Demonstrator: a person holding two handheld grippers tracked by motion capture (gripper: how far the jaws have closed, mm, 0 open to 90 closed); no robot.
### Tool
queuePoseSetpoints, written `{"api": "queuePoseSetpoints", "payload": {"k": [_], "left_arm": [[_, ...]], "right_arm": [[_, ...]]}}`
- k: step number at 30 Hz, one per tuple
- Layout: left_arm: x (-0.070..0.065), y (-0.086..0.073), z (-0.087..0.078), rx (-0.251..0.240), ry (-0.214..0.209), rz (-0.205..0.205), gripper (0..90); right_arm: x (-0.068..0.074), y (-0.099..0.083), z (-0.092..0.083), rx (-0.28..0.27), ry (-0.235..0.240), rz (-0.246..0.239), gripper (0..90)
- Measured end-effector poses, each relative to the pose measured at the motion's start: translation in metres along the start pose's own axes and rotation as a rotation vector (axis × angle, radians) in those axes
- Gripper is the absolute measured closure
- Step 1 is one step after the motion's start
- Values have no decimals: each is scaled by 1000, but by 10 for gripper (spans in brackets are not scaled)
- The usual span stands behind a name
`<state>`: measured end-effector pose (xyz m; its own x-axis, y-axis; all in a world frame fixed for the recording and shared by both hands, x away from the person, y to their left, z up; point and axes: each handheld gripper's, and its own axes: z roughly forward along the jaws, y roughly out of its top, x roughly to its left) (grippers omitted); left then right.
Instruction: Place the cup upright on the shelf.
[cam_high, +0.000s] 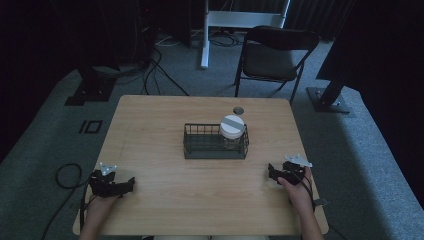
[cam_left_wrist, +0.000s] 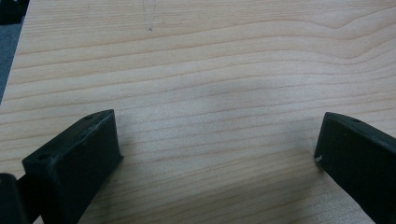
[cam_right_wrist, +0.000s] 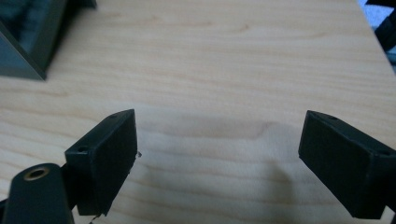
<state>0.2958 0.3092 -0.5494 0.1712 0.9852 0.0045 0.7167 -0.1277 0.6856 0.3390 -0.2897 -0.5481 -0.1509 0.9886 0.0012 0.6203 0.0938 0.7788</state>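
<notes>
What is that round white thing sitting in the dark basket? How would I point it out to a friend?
Start at the light wooden table and find the dark wire basket near its middle. At the basket's right end stands a clear jar with a round white lid crossed by a grey stripe. It is the one pale thing in the basket, unlike the small dark disc lying on the wood just behind it.

The left gripper (cam_left_wrist: 217, 154) is hovering just over the wooden table (cam_left_wrist: 224, 70), its jaws standing wide apart above bare wood.
</notes>
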Motion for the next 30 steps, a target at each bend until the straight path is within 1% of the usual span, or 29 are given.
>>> {"api": "queuePoseSetpoints", "payload": {"k": [4, 11, 13, 17, 18, 21, 30], "left_arm": [[0, 0, 0, 0, 0, 0, 2], [0, 0, 0, 0, 0, 0, 2], [0, 0, 0, 0, 0, 0, 2], [0, 0, 0, 0, 0, 0, 2], [0, 0, 0, 0, 0, 0, 3], [0, 0, 0, 0, 0, 0, 3], [0, 0, 0, 1, 0, 1, 3]], "right_arm": [[0, 0, 1, 12, 12, 2, 115], [0, -1, 4, 66, 49, -1, 115], [0, -1, 4, 76, 58, -10, 115], [2, -1, 5, 82, 72, -40, 116], [3, -1, 5, 84, 74, -58, 116], [4, -1, 5, 85, 94, -75, 116], [4, -1, 5, 87, 105, -81, 109]]}}
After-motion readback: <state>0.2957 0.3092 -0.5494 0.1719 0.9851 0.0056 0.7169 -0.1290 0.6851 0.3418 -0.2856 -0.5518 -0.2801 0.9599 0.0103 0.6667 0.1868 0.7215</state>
